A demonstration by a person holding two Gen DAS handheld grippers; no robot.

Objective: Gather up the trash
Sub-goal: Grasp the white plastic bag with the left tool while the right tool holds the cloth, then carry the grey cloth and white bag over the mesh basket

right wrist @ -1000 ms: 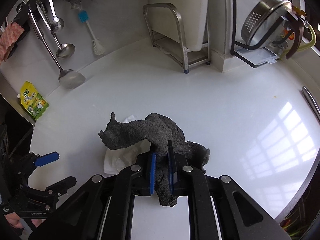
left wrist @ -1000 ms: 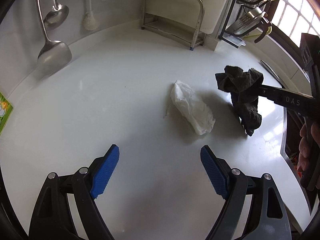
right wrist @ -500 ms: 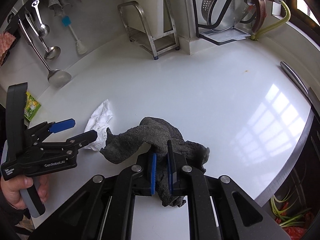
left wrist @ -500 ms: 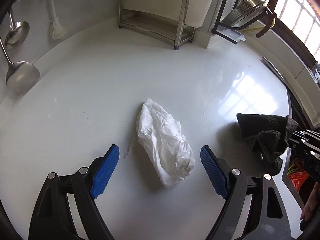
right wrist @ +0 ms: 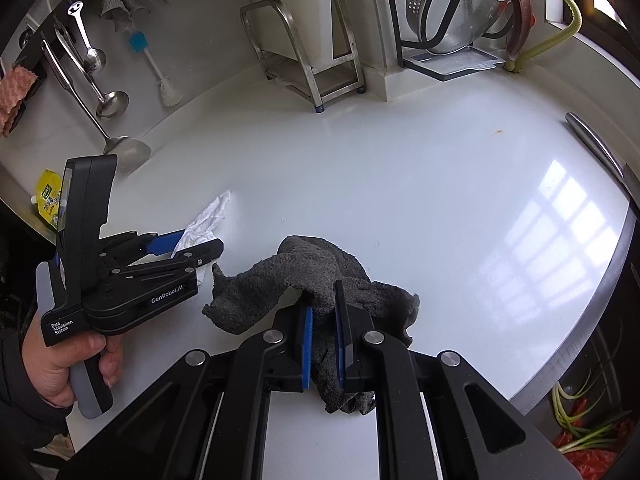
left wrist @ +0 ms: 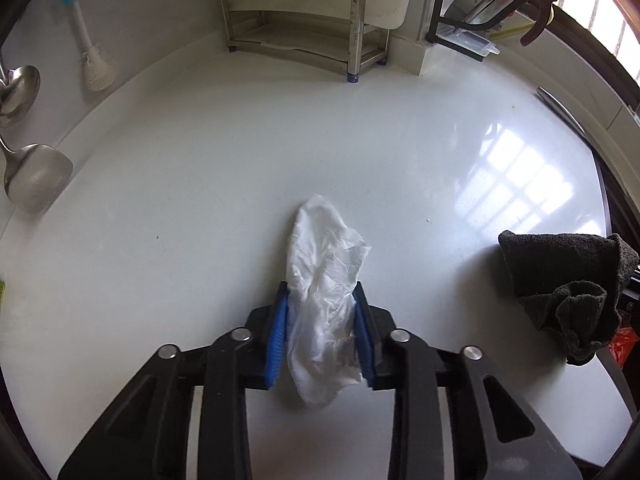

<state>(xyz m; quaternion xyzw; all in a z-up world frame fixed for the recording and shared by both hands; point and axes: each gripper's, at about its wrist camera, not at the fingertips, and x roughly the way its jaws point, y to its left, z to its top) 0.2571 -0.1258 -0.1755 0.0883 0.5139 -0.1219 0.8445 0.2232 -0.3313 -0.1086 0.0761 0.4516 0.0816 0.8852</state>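
Note:
A crumpled white tissue (left wrist: pixel 324 300) lies on the white countertop (left wrist: pixel 240 184). My left gripper (left wrist: pixel 321 320) is shut on the tissue, its blue pads pressing both sides. In the right wrist view the left gripper (right wrist: pixel 200 246) shows at the left with the tissue (right wrist: pixel 208 220) between its fingers. My right gripper (right wrist: pixel 322 344) is shut on a dark grey cloth (right wrist: pixel 292 280) and holds it over the counter's front edge. The cloth also shows at the right of the left wrist view (left wrist: pixel 568 276).
A steel rack (left wrist: pixel 296 20) stands at the back wall. Ladles (right wrist: pixel 100 92) and a brush (right wrist: pixel 156 68) hang at the left. A dish rack with a colander (right wrist: pixel 448 12) is at the back right. A bin with red and green waste (right wrist: pixel 584 428) is below the counter's right edge.
My left gripper moved forward over the tissue and shut on it. My right gripper kept hold of the grey cloth and stayed near the counter's front edge.

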